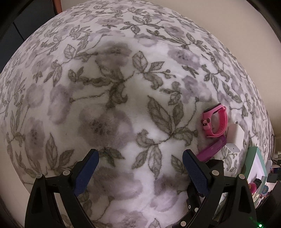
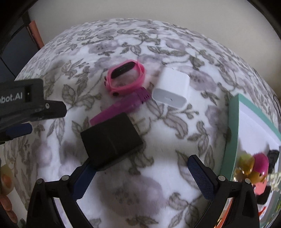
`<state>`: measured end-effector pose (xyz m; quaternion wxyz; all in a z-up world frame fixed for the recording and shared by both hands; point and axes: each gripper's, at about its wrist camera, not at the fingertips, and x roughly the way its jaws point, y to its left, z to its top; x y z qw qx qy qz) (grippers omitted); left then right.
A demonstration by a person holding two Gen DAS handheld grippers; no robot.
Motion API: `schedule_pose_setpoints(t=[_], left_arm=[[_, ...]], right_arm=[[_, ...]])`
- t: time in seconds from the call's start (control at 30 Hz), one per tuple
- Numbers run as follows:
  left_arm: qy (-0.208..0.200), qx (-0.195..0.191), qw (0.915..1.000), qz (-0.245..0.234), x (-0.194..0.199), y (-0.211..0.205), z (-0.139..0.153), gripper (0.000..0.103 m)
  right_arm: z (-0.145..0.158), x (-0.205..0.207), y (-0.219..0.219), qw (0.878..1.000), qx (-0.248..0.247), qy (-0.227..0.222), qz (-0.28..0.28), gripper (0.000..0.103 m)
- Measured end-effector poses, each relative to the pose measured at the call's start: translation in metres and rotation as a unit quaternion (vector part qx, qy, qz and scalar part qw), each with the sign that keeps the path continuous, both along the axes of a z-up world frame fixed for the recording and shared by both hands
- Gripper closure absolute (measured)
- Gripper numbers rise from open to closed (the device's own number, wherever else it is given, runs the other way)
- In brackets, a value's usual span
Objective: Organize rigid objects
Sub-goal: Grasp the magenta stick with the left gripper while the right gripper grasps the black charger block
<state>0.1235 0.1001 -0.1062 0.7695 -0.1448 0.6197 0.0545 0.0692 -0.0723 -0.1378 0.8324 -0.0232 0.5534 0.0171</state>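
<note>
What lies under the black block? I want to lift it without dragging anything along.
One end of the purple strip disappears under the black block; the rest rests on the floral blanket. Anything beneath its middle is covered.

Your right gripper and left gripper share black frames, blue textured pads and silver screws (white "bot.AI" lettering).

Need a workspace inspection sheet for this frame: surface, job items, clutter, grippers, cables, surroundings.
Surface: floral fleece blanket.
Job's things: pink smartwatch, purple comb, white charger, black box, grouped; comb tip under the box.
Clutter: teal-rimmed box at right, small toys in it.
Grippers: left gripper open, empty; right gripper open, empty.
Cables: dark cable, far right.
Surroundings: pale wall.
</note>
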Motion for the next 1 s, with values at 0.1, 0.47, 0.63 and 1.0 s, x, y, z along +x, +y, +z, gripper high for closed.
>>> schedule_pose_setpoints(t=[0.1, 0.47, 0.63, 1.0], left_arm=[[0.002, 0.001, 1.0, 0.001, -0.002, -0.001, -0.001, 0.007], [0.0, 0.014, 0.9999, 0.006, 0.002, 0.006, -0.003, 0.007], [0.002, 0.024, 0.9997, -0.001, 0.002, 0.002, -0.005, 0.007], [-0.019, 0.029, 0.9987, -0.037, 0.009, -0.03, -0.003, 0.007]], right_arm=[[0.0, 0.006, 0.002, 1.0, 0.011, -0.001, -0.01, 0.001], [0.016, 0.019, 0.006, 0.999, 0.025, -0.02, -0.019, 0.021], [0.016, 0.023, -0.01, 0.998, 0.044, -0.022, -0.04, 0.034], [0.017, 0.019, -0.058, 0.991, 0.093, -0.016, -0.099, 0.034]])
